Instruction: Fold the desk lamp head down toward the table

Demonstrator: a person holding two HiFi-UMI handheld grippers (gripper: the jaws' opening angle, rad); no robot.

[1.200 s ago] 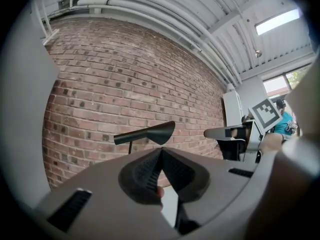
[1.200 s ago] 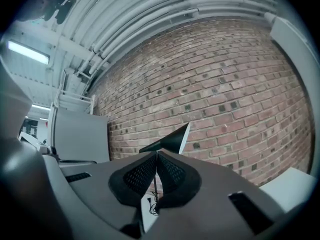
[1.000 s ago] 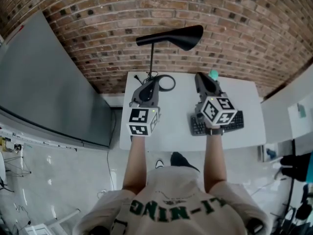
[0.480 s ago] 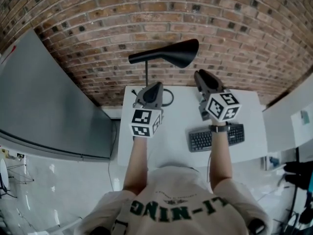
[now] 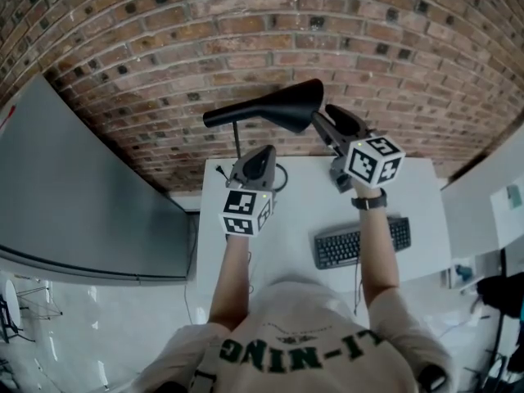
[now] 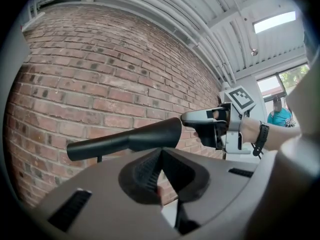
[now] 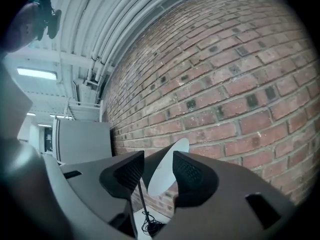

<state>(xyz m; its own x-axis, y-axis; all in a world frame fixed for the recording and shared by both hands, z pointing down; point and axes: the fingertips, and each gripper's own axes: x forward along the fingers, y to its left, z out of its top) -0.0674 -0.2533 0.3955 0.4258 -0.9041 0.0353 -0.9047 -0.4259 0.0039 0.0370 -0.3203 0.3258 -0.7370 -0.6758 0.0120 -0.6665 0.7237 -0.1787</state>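
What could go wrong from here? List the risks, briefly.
1. The right gripper has just been opening its fingers. The rim of the lamp head sits between them, not yet gripped, and closing on that smooth flared shade could slip.
2. The left gripper is shut and holds nothing, so the lamp is unbraced on its thin stem. Pressing the head down could tip it.

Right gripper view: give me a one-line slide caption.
Right gripper, fingers just opened, lines up on the desk lamp head, its white mouth showing in the gap, ungripped, against a brick wall.
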